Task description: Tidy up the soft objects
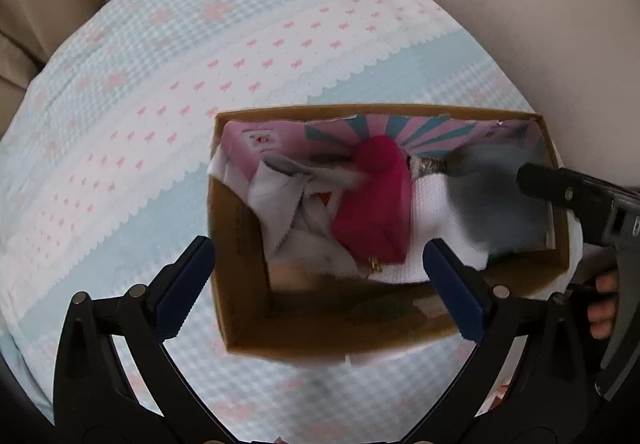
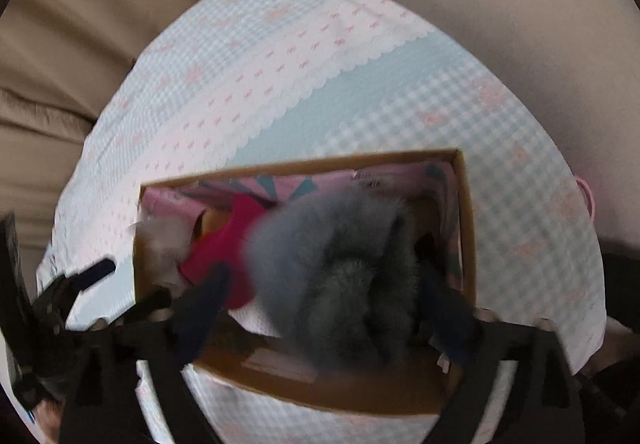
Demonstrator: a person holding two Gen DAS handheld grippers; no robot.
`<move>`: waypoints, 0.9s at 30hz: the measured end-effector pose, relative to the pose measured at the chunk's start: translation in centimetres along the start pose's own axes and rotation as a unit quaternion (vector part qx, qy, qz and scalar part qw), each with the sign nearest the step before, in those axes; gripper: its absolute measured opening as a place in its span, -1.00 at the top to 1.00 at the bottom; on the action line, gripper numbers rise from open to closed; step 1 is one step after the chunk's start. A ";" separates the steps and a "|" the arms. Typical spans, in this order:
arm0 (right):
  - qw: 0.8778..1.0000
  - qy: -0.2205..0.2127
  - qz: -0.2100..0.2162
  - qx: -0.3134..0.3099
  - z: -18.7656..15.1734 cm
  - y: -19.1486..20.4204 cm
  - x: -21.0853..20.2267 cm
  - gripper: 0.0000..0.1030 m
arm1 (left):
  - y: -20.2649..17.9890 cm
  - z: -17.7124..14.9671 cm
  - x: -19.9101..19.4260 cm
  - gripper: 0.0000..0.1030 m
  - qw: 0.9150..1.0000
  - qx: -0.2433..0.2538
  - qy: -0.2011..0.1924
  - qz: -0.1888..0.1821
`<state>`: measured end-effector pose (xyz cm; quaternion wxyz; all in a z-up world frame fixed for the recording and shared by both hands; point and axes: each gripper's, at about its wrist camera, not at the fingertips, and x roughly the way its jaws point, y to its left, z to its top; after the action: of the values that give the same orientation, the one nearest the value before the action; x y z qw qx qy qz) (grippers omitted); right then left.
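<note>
1. Your left claw hangs spread wide above the cardboard box, holding nothing.
2. Your right claw clamps the grey furry toy inside that box, beside the pink plush.

We see a matt brown cardboard box, its inner back wall lined with glossy printed paper in pink and teal. Inside lie a soft magenta cloth pouch with a small brass-like metal clasp, a white fleecy cloth, and a fluffy grey fur piece, blurred at centre frame. The table wears a woven gingham cloth with scalloped trim. Our left tongs are matt black plastic with ribbed blue rubber pads.
</note>
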<state>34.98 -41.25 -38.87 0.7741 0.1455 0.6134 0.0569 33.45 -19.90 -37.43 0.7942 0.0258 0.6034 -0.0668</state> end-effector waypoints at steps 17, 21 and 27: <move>0.999 -0.042 -0.016 -0.008 -2.0 4.1 -5.9 -0.94 | 1.4 -2.4 -7.3 -1.00 1.000 0.007 -0.023 -0.016; 0.997 -0.069 -0.023 -0.012 -3.2 6.2 -10.3 -0.94 | 1.9 -3.5 -12.0 -1.00 0.998 0.006 -0.048 -0.027; 0.989 -0.139 -0.032 -0.026 -6.5 11.1 -19.4 -0.94 | 3.0 -5.6 -22.1 -1.00 0.991 0.013 -0.126 -0.033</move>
<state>25.05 -34.87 -18.83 0.8569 0.1121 0.5023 0.0279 22.71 -14.56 -17.79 0.8606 0.0071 0.4986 -0.1035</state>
